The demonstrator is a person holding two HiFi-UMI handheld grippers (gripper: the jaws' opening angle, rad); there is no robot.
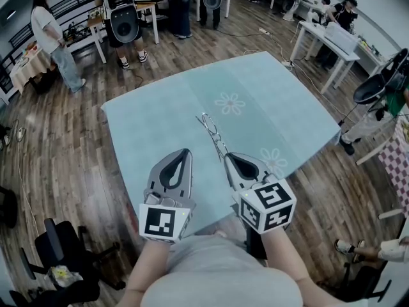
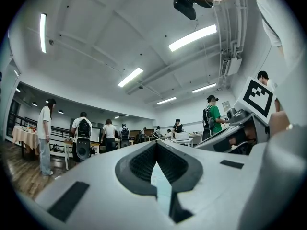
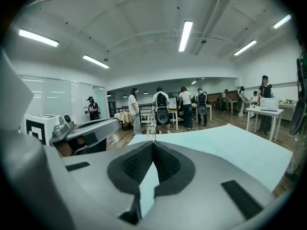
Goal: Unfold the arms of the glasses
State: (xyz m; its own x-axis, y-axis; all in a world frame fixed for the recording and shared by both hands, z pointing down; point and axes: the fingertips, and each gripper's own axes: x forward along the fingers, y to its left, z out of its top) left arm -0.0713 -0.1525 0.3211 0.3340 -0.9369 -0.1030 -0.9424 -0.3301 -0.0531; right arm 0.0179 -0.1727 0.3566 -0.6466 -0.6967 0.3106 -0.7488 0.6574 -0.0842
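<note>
My right gripper (image 1: 226, 157) has its jaws closed together. My left gripper (image 1: 187, 151) is closed tight too, with nothing in it.

The glasses (image 1: 211, 133) lie on the table, on the light blue cloth (image 1: 147, 120), near the middle. In the head view they are a long thin shape that runs from 11 o'clock down to 5 o'clock. The 5 o'clock end comes right up to the tips of my right gripper. So from my right gripper the glasses go away toward 11 o'clock. From my left gripper they are off at 1 o'clock, a bit apart. My right gripper is the nearer one.

In the right gripper view the glasses show just past my tips, at 12 o'clock, like a tiny thin ladder. I cannot tell if the thin end is pinched between my tips or only touching them.

The glasses look like thin shiny wire, very skinny and light. I think they could slide or bend easily. They look folded up flat, so I think the arms are not opened yet.

The cloth is smooth and flat, with pale flowers (image 1: 229, 103) printed on it. My grippers are grey and hard, with dark bumpy pads inside the jaws.
</note>
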